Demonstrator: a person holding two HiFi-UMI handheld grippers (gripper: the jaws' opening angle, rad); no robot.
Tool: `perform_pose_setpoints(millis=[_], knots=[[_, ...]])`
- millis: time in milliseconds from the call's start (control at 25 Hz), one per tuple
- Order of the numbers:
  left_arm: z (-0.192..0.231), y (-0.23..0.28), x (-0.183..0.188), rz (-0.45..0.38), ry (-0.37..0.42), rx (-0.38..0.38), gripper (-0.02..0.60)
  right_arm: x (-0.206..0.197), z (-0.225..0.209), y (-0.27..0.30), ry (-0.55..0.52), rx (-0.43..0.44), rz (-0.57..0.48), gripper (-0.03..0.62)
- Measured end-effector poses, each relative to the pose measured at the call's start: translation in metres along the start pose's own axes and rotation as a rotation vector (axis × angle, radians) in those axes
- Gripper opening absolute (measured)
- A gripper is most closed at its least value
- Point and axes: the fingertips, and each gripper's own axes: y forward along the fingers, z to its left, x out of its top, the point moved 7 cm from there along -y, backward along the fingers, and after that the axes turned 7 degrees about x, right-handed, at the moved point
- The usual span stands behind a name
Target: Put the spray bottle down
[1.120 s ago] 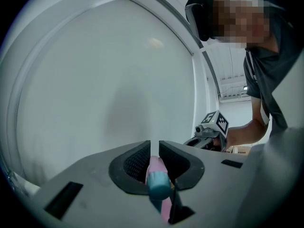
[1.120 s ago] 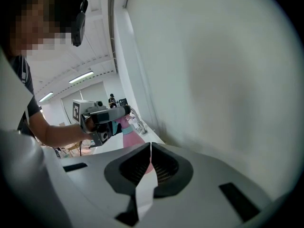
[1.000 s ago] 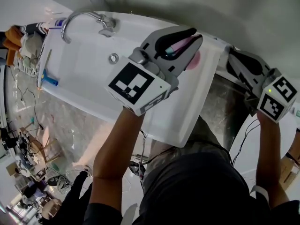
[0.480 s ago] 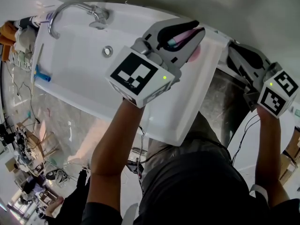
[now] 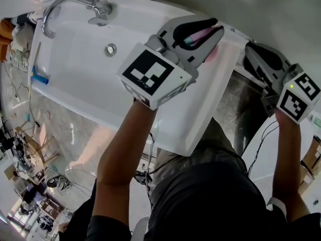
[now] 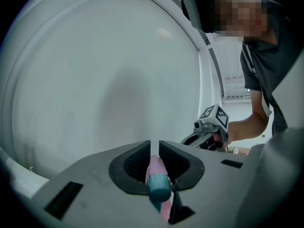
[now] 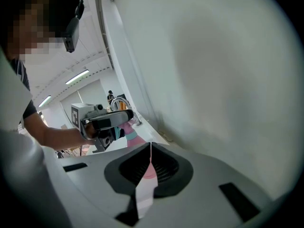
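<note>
A pink spray bottle with a teal collar hangs over the right end of a white sink, and my left gripper is shut on its top. The left gripper view shows the pink neck and teal part pinched between the black pads, with the bottle's body hidden below them. To the right of the sink my right gripper stands apart from the bottle, its jaws closed together on nothing. The right gripper view shows the left gripper holding the bottle beyond my shut right gripper.
A chrome tap and a drain lie at the sink's left part. A blue-handled tool rests on its left rim. A plain wall runs close behind. A dark gap opens right of the sink.
Both grippers have sunk a little toward the sink. The left one still holds the bottle, and the right one remains shut beside it.
</note>
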Motion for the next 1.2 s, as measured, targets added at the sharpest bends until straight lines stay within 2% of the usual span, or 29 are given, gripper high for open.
perform_pose_setpoints(millis=[800,1200], knots=[[0.012,0.009,-0.027,-0.029,-0.031,-0.031,0.054,-0.011,-0.020,0.013,0.036,-0.004,0.026,0.010],[-0.001,0.005,-0.030,-0.030,0.029,-0.068,0.054,-0.009,-0.019,0.012,0.040,-0.006,0.030,0.009]])
